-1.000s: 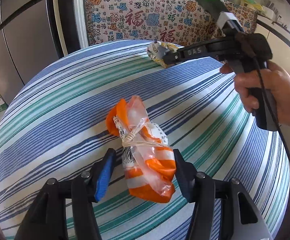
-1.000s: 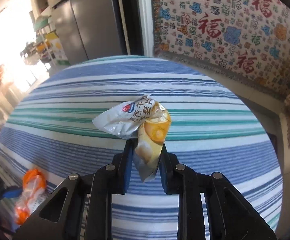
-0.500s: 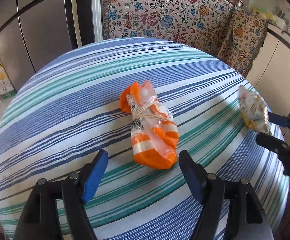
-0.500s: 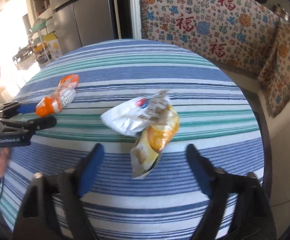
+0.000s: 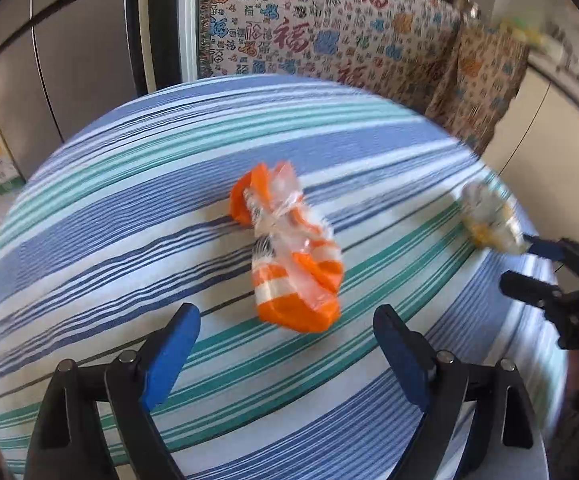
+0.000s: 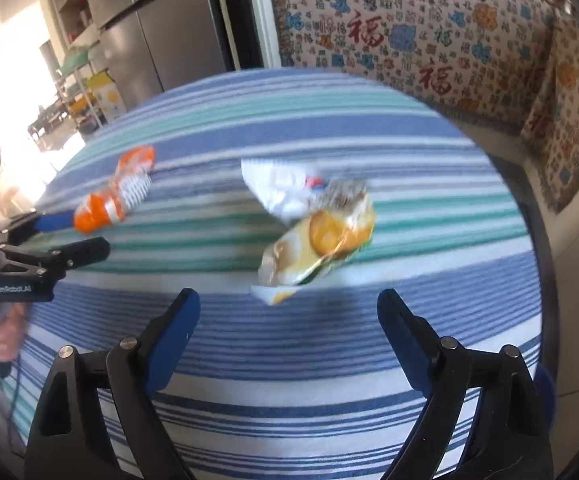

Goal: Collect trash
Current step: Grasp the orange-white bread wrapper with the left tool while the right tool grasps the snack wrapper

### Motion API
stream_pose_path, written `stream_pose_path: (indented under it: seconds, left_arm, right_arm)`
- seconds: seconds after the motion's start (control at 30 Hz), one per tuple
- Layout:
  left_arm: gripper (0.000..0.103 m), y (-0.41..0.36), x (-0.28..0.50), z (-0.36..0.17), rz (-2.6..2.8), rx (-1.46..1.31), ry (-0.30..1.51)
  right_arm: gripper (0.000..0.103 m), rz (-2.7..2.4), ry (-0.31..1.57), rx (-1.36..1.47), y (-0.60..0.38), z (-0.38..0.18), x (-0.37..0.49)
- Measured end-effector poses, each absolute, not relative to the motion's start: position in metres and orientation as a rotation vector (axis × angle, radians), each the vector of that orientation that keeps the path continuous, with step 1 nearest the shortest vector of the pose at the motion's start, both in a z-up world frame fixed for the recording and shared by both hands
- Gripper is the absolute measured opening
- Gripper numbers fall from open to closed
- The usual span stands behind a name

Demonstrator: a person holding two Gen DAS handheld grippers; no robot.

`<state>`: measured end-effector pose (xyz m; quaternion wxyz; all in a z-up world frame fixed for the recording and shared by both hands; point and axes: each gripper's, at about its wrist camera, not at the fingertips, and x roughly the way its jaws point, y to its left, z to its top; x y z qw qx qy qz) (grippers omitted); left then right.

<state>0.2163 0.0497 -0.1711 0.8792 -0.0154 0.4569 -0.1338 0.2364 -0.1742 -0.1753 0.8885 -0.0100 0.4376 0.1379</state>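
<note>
An orange and white plastic bag (image 5: 293,256), knotted with a clear wrap, lies on the striped tablecloth (image 5: 129,208). My left gripper (image 5: 285,340) is open and empty just short of it. A yellow snack wrapper (image 6: 321,236) and a white wrapper (image 6: 285,188) lie together on the cloth. My right gripper (image 6: 287,320) is open and empty just short of them. The orange bag (image 6: 117,196) and left gripper (image 6: 57,236) also show in the right wrist view. The wrappers (image 5: 485,220) and right gripper (image 5: 529,264) show in the left wrist view.
The round table's edge (image 6: 537,264) drops off to the right. A patterned cloth (image 5: 329,40) hangs behind the table. A grey fridge (image 6: 169,40) stands at the back left, with shelves (image 6: 77,92) beside it.
My right gripper opened and let go of the snack wrappers, which now lie on the cloth, and it drew back. My left gripper opened wider and pulled back from the orange bag.
</note>
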Motion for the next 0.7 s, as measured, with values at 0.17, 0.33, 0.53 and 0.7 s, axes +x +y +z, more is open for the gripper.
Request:
stream_pose_path:
  seconds: [0.17, 0.33, 0.53, 0.7]
  left_arm:
    - [0.091, 0.038, 0.242, -0.166, -0.281, -0.039, 0.993]
    - [0.059, 0.021, 0.259, -0.167, -0.266, 0.051, 1.013]
    - [0.043, 0.013, 0.244, -0.155, -0.320, 0.068, 0.982]
    - [0.043, 0.000, 0.226, -0.136, -0.366, 0.052, 0.931]
  right_arm:
    - [0.092, 0.305, 0.946, -0.030, -0.170, -0.163, 0.264]
    - [0.047, 0.291, 1.032, -0.047, -0.167, -0.174, 0.289]
    - [0.030, 0.297, 1.014, 0.038, -0.187, -0.154, 0.278]
    - [0.029, 0.296, 0.969, 0.082, -0.204, -0.136, 0.250]
